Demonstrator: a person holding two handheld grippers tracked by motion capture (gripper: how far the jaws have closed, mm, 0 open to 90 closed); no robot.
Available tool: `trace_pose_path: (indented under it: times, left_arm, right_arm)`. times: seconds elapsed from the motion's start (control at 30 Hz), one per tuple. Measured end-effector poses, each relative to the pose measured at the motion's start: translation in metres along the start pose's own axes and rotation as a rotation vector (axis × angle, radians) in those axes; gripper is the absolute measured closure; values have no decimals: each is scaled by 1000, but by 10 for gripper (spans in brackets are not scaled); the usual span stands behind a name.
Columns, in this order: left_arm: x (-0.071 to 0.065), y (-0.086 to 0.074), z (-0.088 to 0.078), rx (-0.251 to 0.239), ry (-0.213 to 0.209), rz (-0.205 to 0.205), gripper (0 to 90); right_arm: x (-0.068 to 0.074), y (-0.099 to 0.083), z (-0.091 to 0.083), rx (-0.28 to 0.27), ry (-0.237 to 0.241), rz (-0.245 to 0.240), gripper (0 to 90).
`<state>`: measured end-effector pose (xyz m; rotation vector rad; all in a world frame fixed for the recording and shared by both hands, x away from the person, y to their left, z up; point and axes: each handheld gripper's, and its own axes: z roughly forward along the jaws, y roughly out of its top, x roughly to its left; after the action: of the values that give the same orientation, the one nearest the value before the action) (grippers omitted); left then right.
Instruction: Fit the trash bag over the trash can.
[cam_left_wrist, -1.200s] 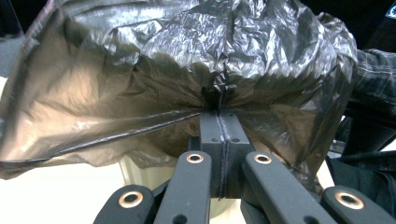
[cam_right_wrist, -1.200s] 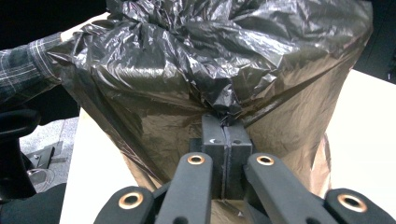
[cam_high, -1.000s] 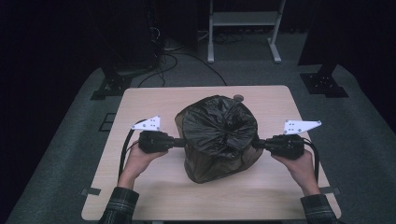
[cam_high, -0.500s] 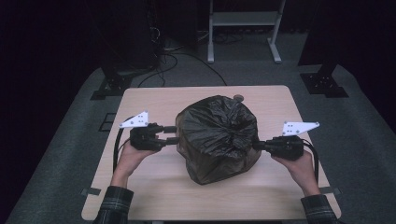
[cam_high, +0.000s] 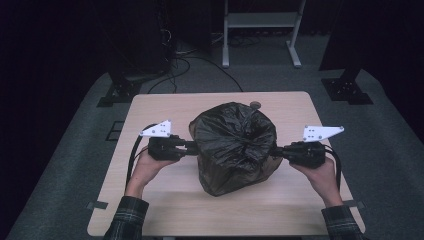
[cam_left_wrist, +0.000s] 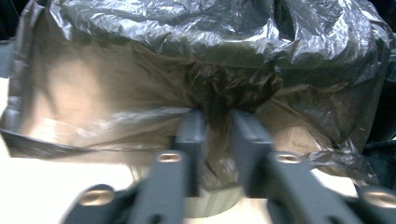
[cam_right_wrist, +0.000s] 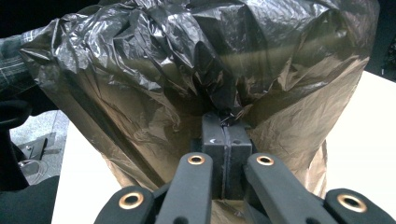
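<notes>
A black plastic bag (cam_high: 235, 147) is seen standing at the middle of the wooden table (cam_high: 150, 200), held from both sides. A fold of its film is pinched by the right gripper (cam_right_wrist: 225, 122), jaws pressed together. The left gripper (cam_left_wrist: 215, 119) (its jaws have just been closing) is seen narrowed on a gathered pleat of the bag's side.

No readable text, label, brand, number or sign appears anywhere.
</notes>
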<state>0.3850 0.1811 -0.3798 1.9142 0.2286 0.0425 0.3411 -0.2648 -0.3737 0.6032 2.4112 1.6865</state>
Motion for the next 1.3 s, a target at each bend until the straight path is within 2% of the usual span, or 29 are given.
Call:
trace_pose_path:
  times: [0.03, 0.07, 0.2, 0.23, 0.33, 0.37, 0.43, 0.6, 0.67, 0.7, 0.73, 0.8, 0.87, 1.0, 1.1, 1.2, 1.3]
  left_arm:
    - [0, 0, 0, -11, -16, -2, 878]
    - [0, 0, 0, -8, -17, -5, 897]
    - [-2, -2, -2, -11, 3, 0, 899]
    - [-2, -4, -2, -6, 8, -11, 900]
    - [-1, -12, 0, 22, 8, -38, 900]
    - [-1, -15, 1, 34, 18, -39, 900]
    - [-1, -21, 4, 56, 13, -47, 900]
    - [-1, -40, 17, 144, 15, -78, 900]
    - [-2, -43, 16, 119, 5, -88, 900]
    - [-3, -42, 13, 91, 22, -70, 898]
    - [-4, -39, 9, 53, 21, -65, 896]
    - [-4, -31, 0, 3, 69, -56, 696]
    - [-5, -21, -9, -35, 80, -35, 544]
    - [-9, -4, -17, -83, 60, 15, 351]
    - [-11, 3, -15, -84, 39, 25, 301]
    - [-10, 5, -9, -69, 52, 29, 300]
    - [-6, 4, -7, -72, 61, 25, 559]
  right_arm:
    - [-1, 0, 0, -3, 5, 4, 900]
    - [-1, 0, 0, -5, 5, 4, 900]
    - [-1, 0, -1, -2, 1, 4, 900]
    - [-1, -1, -1, 0, -1, 6, 900]
    - [-2, -5, -1, 7, -7, 13, 900]
    - [-2, -6, -2, 8, -9, 16, 900]
    - [-3, -8, -2, 4, -8, 22, 900]
    - [-4, -16, 4, 51, -28, 29, 900]
    - [-5, -20, 7, 52, -26, 38, 900]
    - [-5, -21, 7, 45, -24, 39, 900]
    - [-5, -20, 7, 42, -23, 39, 900]
    - [-5, -18, 5, 37, -23, 31, 900]
    - [-4, -13, 3, 19, -15, 29, 900]
    - [-1, -4, -1, -6, -11, 12, 900]
    - [-1, -2, 0, -10, -6, 10, 900]
    - [1, -1, 1, -10, -2, 10, 900]
    - [2, -2, 2, -8, 1, 8, 900]
